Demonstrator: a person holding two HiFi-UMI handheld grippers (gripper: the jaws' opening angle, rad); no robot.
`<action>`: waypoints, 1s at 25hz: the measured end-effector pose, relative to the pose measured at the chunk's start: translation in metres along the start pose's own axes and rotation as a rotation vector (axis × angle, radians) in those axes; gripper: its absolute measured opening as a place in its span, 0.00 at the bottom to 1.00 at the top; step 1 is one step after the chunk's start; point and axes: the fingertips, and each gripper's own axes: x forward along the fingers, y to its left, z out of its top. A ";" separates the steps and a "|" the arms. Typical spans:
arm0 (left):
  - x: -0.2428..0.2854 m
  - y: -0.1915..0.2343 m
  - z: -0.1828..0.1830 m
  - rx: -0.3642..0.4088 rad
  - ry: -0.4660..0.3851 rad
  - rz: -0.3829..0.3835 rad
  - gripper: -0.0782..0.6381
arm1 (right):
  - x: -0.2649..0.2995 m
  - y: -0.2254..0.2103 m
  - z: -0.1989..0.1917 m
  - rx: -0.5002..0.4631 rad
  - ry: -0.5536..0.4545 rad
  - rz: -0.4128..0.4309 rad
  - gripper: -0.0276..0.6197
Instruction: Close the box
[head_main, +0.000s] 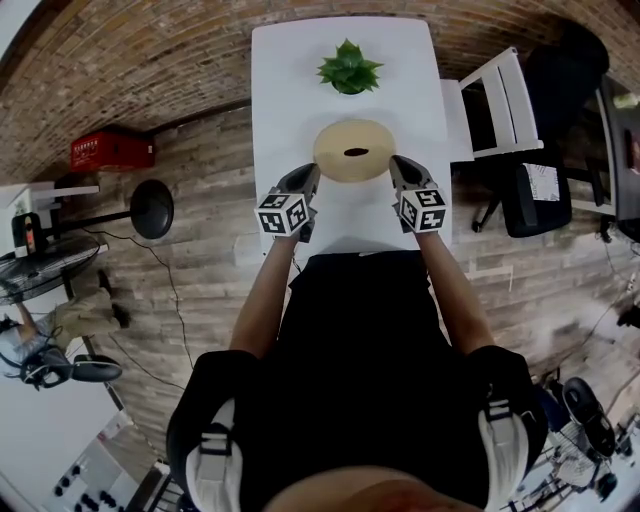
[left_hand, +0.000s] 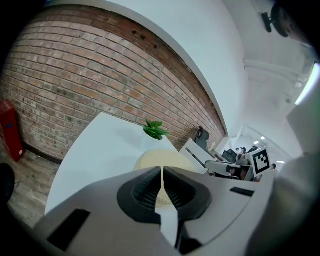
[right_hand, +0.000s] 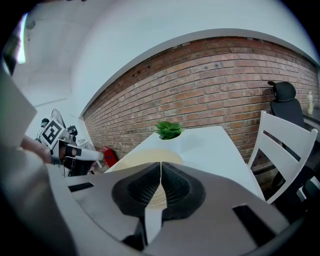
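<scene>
Two shut: left claw (head_main: 311, 172), right claw (head_main: 398, 163); one box (head_main: 354, 150); one plant (head_main: 349, 68).

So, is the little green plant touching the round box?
Apart. The head view shows a strip of bare white table between the plant and the round tan box.

A round tan box (head_main: 354, 150) with a dark spot on top sits on the white counter (head_main: 290, 70). A green plant (head_main: 349, 68) stands just behind it. The left gripper (head_main: 311, 174) is at the box's left side and the right gripper (head_main: 399, 166) at its right. A white chair (head_main: 495, 100) stands beside the counter.
</scene>
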 end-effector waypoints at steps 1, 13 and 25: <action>-0.001 -0.001 0.000 0.003 -0.003 0.003 0.15 | -0.002 0.000 -0.001 0.000 0.001 -0.001 0.05; -0.014 -0.025 0.014 0.110 -0.036 0.002 0.14 | -0.023 0.001 0.002 -0.054 0.005 0.010 0.04; -0.020 -0.034 0.017 0.155 -0.031 -0.024 0.14 | -0.033 0.001 -0.001 -0.052 0.013 -0.013 0.04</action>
